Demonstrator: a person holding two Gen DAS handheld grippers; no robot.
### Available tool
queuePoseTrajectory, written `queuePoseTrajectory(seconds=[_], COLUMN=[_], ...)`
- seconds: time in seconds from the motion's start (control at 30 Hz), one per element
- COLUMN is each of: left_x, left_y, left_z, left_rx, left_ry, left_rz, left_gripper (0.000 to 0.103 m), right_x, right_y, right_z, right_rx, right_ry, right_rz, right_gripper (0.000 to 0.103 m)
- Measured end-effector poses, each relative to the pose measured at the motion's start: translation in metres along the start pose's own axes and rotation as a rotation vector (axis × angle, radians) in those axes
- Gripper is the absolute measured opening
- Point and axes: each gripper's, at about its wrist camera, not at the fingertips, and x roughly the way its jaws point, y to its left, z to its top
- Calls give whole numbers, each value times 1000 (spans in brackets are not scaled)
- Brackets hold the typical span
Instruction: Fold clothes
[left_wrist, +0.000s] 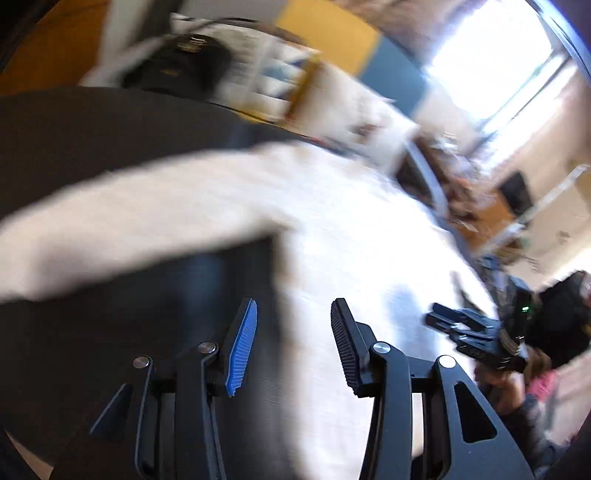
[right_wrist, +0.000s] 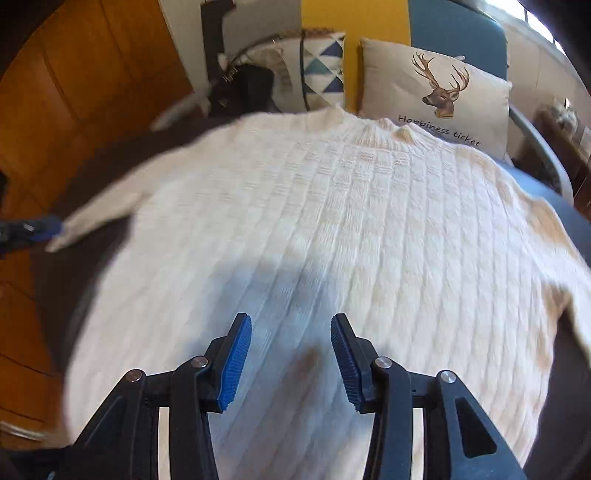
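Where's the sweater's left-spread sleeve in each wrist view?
Left wrist: sleeve crosses the left half, blurred, above the left gripper.
Right wrist: sleeve at middle left, cuff at the picture's left edge.
Shared landmark: deer pillow, a white blur in the left view.

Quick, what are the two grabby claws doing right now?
Left gripper: open, holding nothing, above the white sweater.
Right gripper: open, holding nothing, above the sweater.
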Motion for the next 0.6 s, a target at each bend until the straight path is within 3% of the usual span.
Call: queuePoseTrajectory(seconds=[0.07,0.13,0.23,0.3,0.4,0.5,0.6], left_x=[16,49,90,85,89,76,59], left_y=[-40,-68,-79,-86,-97,-107,-114], left_z=[-35,-57,-85,-94,-93,-93,-115], left_rx=[80,139,141,178,237,210,243], left_ry=[65,136,221,163,155,117,102], left_rz=[-47,-29,19,46,101,85,93], left_gripper=[51,51,50,51,51,51,51], right_x=[-24,-43,-49,-49,-55,-70,-94], right_y=[-14,-27,-52,-70,-74,-74,-62], right_z=[-29,-63,-101,-125,-143,-145,-147], right_rx=[6,5,67,124,106,144,126], right_ry=[-5,-6,10,26,-7,-41,-94], right_rz=[14,-22,-85,-109,-123,-120,-100], right_gripper=[45,45,45,44,42,41,43])
